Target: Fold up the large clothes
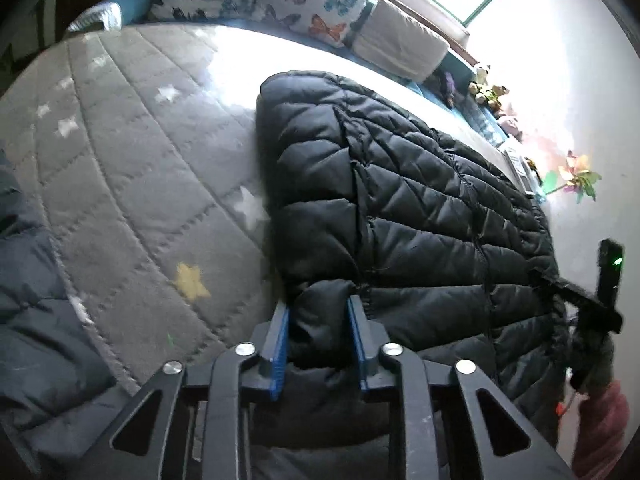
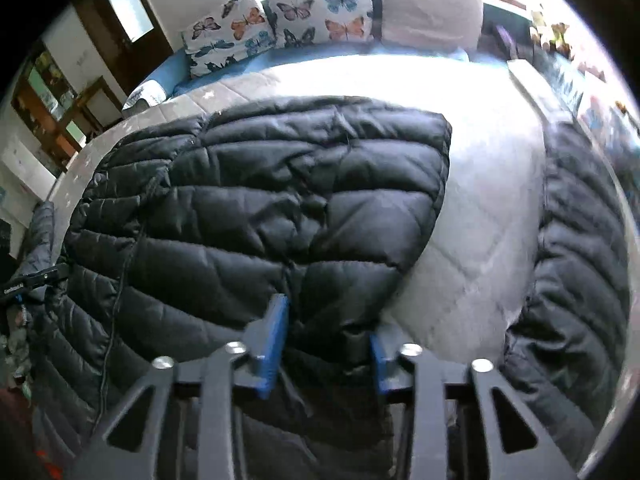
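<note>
The black puffer jacket (image 1: 400, 208) lies flat on the bed's grey star quilt (image 1: 120, 184), long axis running away from both tools. The left tool (image 1: 318, 344) and right tool (image 2: 326, 344) each pinch its near edge, at opposite corners.

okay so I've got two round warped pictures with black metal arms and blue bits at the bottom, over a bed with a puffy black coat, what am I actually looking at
Each picture comes from a wide-angle camera fixed on a handheld two-finger tool; a person carries one in each hand. One picture looks along the left tool, the other along the right tool. The blue bits are their grip pads. A black quilted jacket lies spread on a grey star-patterned bedspread, with butterfly pillows behind. Both tools have pinched a fold of the jacket's near edge between their pads.
</note>
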